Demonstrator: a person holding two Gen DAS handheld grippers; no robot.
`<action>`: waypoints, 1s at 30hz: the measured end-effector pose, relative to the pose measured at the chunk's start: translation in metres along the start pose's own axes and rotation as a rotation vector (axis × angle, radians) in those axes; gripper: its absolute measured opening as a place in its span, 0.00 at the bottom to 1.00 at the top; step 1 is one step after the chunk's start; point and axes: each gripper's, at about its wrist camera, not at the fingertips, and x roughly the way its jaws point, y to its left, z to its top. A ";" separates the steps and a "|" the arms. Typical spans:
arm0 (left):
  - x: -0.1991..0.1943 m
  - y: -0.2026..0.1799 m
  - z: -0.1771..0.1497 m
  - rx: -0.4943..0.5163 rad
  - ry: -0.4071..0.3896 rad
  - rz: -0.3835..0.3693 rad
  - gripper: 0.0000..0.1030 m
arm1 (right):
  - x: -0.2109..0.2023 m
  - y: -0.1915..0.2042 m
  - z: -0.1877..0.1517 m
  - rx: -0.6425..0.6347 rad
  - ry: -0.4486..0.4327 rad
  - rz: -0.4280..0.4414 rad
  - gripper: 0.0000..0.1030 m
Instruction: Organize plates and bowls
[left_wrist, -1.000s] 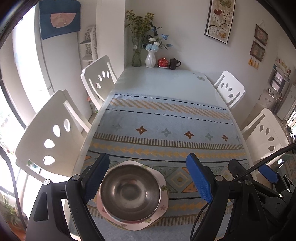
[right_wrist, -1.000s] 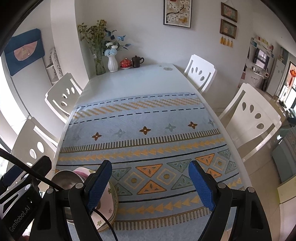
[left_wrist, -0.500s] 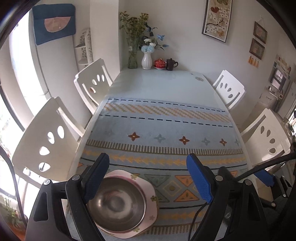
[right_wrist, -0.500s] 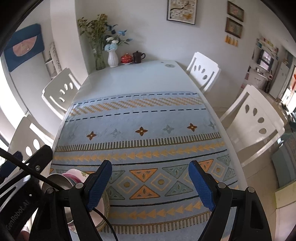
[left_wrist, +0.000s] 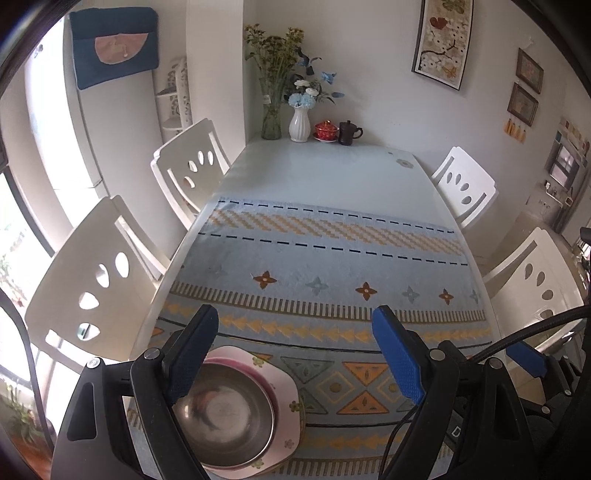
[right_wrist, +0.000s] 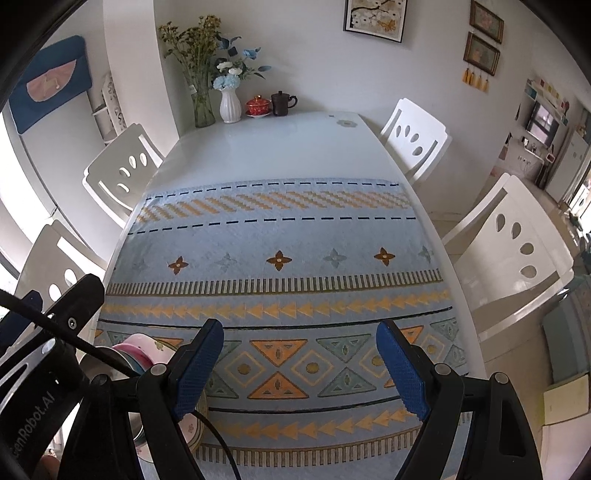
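Partly hidden: steel bowl (left_wrist: 225, 417) nested in floral plate (left_wrist: 286, 397) at the table's near left corner, overlapped by left gripper's (left_wrist: 291, 354) finger.
Jaws: left gripper and right gripper (right_wrist: 299, 365) both spread wide, grasping nothing.
Open room: patterned tablecloth (right_wrist: 280, 236) bare toward far edge.

The left gripper (left_wrist: 295, 354) has a black frame with silver screws and blue, finely dimpled pads (left_wrist: 397, 358). The right gripper (right_wrist: 301, 369) is built alike; a black cable (right_wrist: 218, 439) runs beneath it. White lettering marks the left one's side.
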 end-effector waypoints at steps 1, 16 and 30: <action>0.000 0.000 -0.001 -0.002 0.001 0.001 0.82 | 0.000 0.001 0.000 -0.003 -0.001 0.000 0.81; 0.007 0.010 -0.011 0.001 0.023 0.106 0.82 | 0.024 0.020 -0.009 -0.056 0.059 0.066 0.81; 0.011 0.007 -0.012 0.030 0.036 0.119 0.82 | 0.030 0.019 -0.010 -0.056 0.083 0.072 0.81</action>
